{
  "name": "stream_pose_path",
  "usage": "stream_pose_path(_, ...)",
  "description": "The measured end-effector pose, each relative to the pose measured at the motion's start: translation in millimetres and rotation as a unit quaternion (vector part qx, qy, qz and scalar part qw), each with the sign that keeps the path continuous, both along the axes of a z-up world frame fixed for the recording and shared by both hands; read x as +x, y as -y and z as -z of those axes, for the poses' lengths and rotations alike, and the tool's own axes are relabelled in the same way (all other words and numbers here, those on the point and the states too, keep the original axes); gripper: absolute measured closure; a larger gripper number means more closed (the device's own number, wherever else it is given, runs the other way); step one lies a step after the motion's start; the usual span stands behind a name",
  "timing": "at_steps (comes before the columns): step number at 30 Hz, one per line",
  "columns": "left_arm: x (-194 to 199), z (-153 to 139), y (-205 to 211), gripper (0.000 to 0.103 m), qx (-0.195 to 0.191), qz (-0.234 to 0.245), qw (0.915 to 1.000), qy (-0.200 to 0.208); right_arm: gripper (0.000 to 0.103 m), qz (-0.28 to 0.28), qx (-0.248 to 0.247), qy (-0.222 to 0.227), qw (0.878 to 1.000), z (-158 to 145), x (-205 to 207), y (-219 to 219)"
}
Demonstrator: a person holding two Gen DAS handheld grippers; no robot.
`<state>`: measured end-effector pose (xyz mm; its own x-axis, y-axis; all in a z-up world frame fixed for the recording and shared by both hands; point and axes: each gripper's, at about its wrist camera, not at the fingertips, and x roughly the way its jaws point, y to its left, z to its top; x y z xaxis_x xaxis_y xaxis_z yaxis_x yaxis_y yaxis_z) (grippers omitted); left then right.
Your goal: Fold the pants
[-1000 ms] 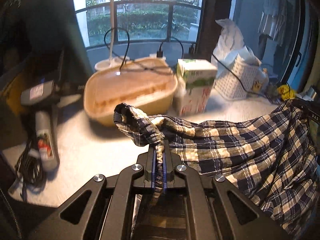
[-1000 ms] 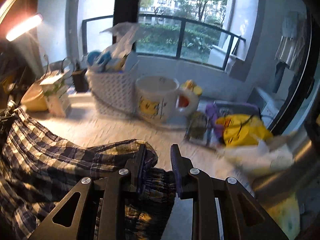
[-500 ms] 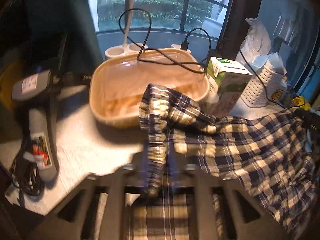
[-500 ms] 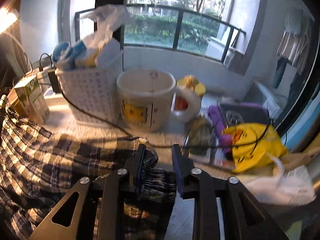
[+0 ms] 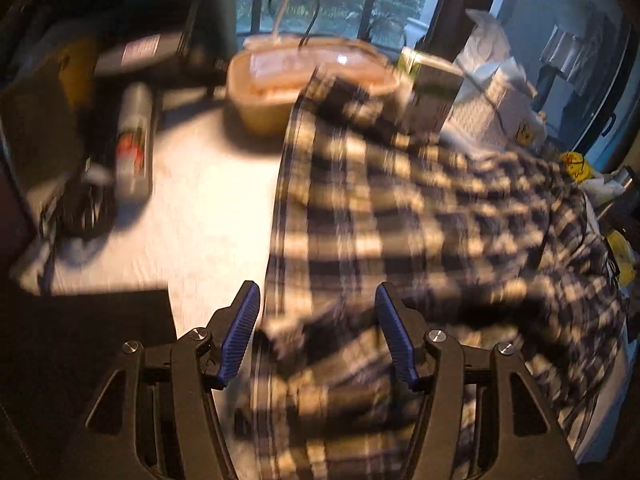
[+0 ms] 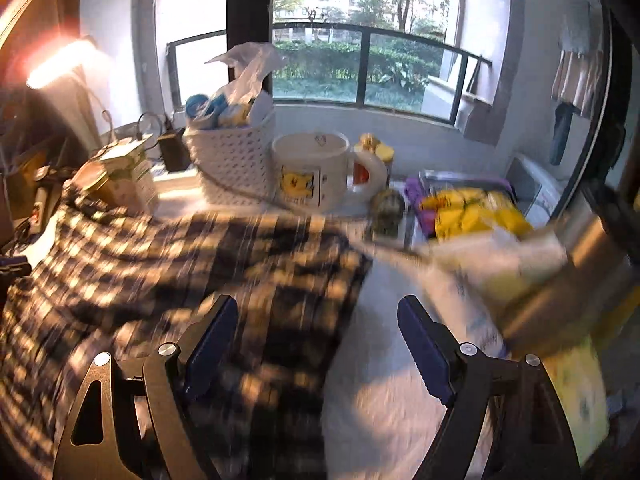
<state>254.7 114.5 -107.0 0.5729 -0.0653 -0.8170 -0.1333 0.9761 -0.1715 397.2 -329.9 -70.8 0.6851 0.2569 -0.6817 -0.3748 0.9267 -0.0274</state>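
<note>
Cluttered worktop (image 5: 208, 216) by the window now carries the plaid pants (image 5: 400, 216), dropped in a heap as my left gripper (image 5: 318, 330) and right gripper (image 6: 316, 344) have both let go, so I judge one fold laid.

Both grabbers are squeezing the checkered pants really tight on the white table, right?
Not squeezing. Both wrist views show the left gripper and right gripper open, jaws spread wide. The checkered pants do lie on the white table.
</note>
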Motion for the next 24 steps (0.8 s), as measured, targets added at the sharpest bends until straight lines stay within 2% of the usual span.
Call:
stream_pose_path(5, -18, 11, 2, 0.042, -0.015, 0.003, 0.9998, -0.013, 0.019, 0.000, 0.018, -0.029, 0.999, 13, -40, 17)
stream_pose_path(11, -34, 10, 16, 0.043, 0.000, 0.027, 0.9996, 0.013, 0.019, -0.004, 0.034, -0.063, 0.997, 34, -79, 23)
stream_pose_path(13, -37, 12, 15, 0.071, 0.004, 0.025, 0.9996, 0.014, 0.019, -0.007, 0.032, -0.076, 0.997, 45, -86, 20)
stream_pose_path(15, -39, 10, 9, 0.075, -0.002, 0.017, 0.9997, 0.018, 0.019, -0.002, 0.026, -0.085, 0.996, 53, -90, 16)
stream_pose_path(21, -53, -8, -7, 0.072, -0.006, -0.010, 0.9996, 0.024, 0.019, 0.004, 0.027, -0.077, 0.997, 50, -98, 13)
stream_pose_path(22, -55, -10, -6, 0.065, -0.003, -0.010, 0.9996, 0.025, 0.019, 0.007, 0.028, -0.075, 0.997, 48, -99, 14)
stream_pose_path(24, -62, -17, 0, 0.058, 0.004, -0.002, 0.9992, 0.039, 0.019, 0.015, 0.029, -0.067, 0.997, 43, -101, 16)
